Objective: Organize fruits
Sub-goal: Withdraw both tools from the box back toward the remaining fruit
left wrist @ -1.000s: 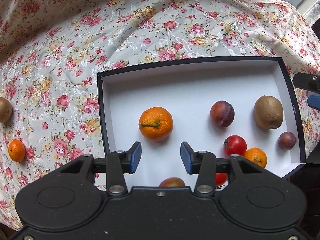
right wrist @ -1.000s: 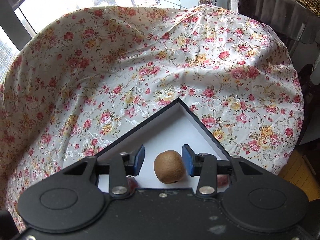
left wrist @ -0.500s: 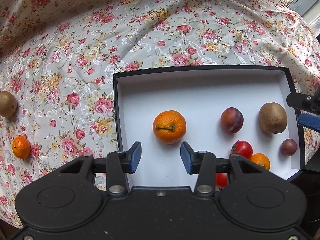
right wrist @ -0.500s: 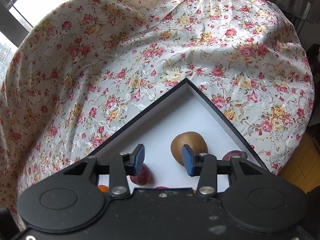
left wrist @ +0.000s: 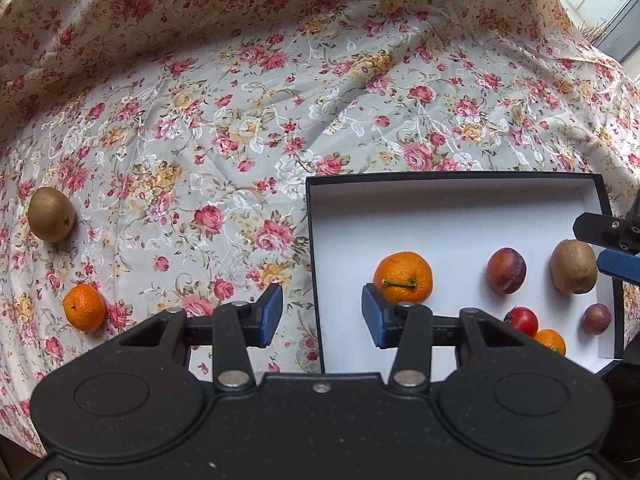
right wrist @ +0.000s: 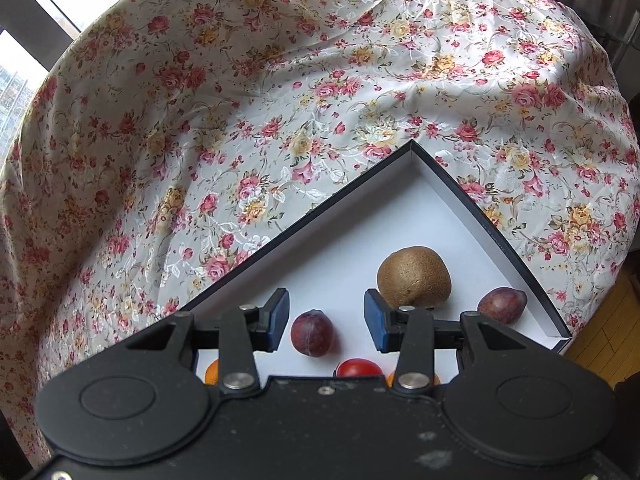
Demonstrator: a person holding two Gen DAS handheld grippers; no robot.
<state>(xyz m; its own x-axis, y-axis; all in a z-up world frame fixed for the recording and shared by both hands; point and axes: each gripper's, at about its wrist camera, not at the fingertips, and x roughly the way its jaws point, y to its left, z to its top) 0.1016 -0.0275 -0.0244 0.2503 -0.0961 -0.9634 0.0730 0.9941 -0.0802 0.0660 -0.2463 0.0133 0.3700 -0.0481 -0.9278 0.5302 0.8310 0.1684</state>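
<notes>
White-lined box [left wrist: 440, 216] already holds most fruits, while a kiwi [left wrist: 51, 214] and mandarin [left wrist: 84, 307] lie well outside it, so both the left gripper [left wrist: 320, 318] and right gripper [right wrist: 326, 324] hover spread, empty, presumably between pickups.

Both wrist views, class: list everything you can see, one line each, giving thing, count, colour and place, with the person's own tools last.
Box: one, black rim, white inside, on the cloth.
Kiwis: two, brown; one in the box, one out on the cloth.
Mandarins: three, orange; large one in the box, small one in the box near its front edge, one on the cloth.
Plums: two, dark purple-red, in the box; larger, smaller.
Tomato: one, red, in the box.
Tablecloth: one, cream with red flowers, covering the table.
Left tongs: one, black with blue pads, open, empty.
Right tongs: one, same colours, open, empty, over the box.
</notes>
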